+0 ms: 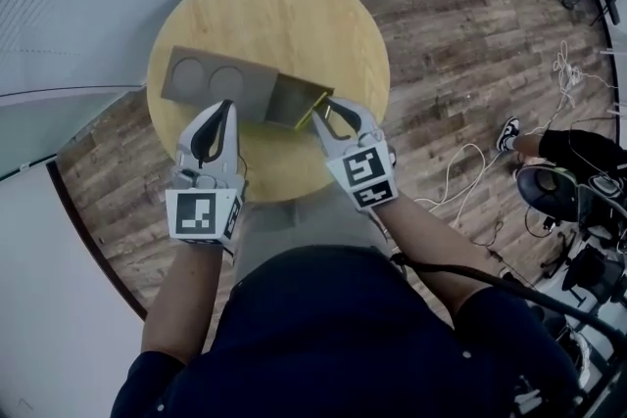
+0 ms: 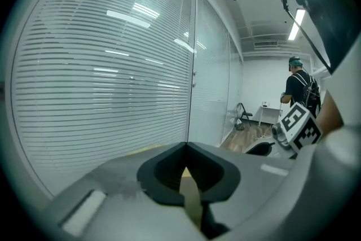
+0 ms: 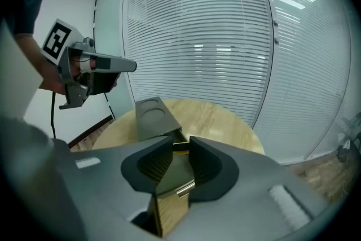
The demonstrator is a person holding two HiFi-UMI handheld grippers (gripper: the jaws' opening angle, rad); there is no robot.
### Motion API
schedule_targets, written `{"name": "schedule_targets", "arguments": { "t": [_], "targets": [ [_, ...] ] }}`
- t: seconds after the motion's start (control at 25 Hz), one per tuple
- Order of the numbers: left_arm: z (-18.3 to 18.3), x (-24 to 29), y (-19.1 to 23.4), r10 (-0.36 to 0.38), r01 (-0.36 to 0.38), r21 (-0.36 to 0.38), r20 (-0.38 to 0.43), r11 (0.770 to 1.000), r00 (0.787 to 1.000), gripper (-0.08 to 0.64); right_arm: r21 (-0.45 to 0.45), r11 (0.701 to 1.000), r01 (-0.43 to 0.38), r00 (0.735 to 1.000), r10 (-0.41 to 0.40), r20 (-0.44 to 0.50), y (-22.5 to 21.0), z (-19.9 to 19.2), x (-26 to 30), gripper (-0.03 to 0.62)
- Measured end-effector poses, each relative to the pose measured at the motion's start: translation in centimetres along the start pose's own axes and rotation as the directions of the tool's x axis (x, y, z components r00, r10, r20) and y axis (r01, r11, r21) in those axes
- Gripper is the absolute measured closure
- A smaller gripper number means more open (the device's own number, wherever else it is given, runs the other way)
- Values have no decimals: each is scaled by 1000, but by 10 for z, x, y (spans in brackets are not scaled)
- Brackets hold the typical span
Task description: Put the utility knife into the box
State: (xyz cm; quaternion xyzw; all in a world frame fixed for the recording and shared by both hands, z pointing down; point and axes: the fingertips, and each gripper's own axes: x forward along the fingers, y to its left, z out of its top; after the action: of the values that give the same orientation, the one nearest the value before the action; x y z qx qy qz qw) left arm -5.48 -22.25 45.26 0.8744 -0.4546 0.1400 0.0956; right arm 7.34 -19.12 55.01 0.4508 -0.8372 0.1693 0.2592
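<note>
A grey-olive box (image 1: pixel 220 81) with two round recesses in its top lies on the round wooden table (image 1: pixel 284 15). Its right end is open and shows a yellow-green inside (image 1: pixel 294 103). My right gripper (image 1: pixel 321 113) is at that open end, its jaws closed on the box's end panel (image 3: pixel 179 178). A small yellow thing (image 3: pixel 180 148) shows inside the box (image 3: pixel 152 115) just past the pads; I cannot tell if it is the knife. My left gripper (image 1: pixel 227 105) hangs shut and empty over the box's near edge, and its own view (image 2: pixel 188 178) faces the blinds.
Glass walls with white blinds curve round the table's far side. On the wooden floor to the right are cables (image 1: pixel 460 171), a seated person's shoe (image 1: pixel 507 134) and dark equipment (image 1: pixel 598 259). A person (image 2: pixel 297 87) stands far off in the room.
</note>
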Motion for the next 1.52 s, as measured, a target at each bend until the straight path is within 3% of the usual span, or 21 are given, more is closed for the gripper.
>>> {"name": "schedule_targets", "arguments": {
  "t": [0.44,0.72,1.52],
  "targets": [
    [-43,-2,-2,-14,13,-13,-37,1000,999,557,43,999,-13,1000,12,14,2,-31,14,495],
    [-59,-16,16,36,-37,-20,-81,999,996,557,77,997,-11,1000,11,3,-1,-44,35,495],
    [-47,-42,34,64,-64,2,-65,998,996,557,150,988,33,999,-31,-19,6,-48,34,446]
  ]
}}
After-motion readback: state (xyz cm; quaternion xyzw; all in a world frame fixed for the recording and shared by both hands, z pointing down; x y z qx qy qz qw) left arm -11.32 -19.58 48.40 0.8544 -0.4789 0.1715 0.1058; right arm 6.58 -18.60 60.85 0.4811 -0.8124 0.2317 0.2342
